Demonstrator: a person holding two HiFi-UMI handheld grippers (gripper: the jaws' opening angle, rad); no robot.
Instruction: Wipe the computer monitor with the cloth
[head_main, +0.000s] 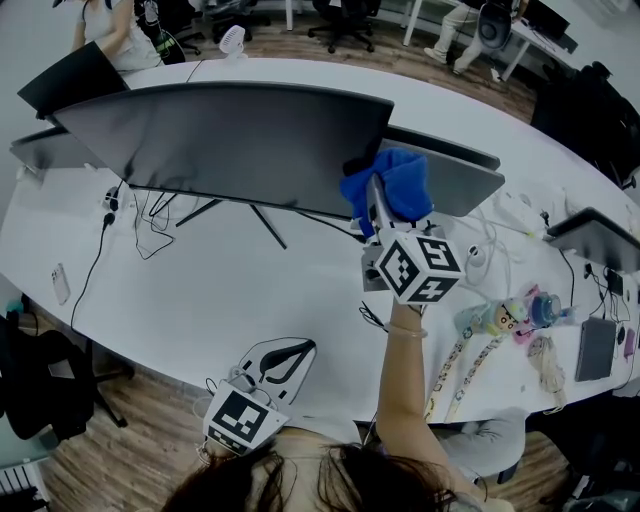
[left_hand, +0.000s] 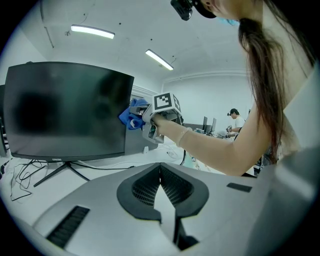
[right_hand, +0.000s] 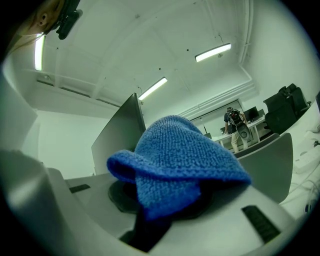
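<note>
The wide dark monitor stands on the white table; its black screen fills the left of the left gripper view. My right gripper is shut on the blue cloth, held at the monitor's right edge. The cloth drapes over the jaws in the right gripper view, next to the monitor's edge. The left gripper view shows the cloth touching the screen's right rim. My left gripper hangs low near the table's front edge, shut and with nothing in it.
A second monitor stands behind at the right and another at the far left. Cables trail under the monitor stand. A phone lies at the left. Bottles and lanyards clutter the right side.
</note>
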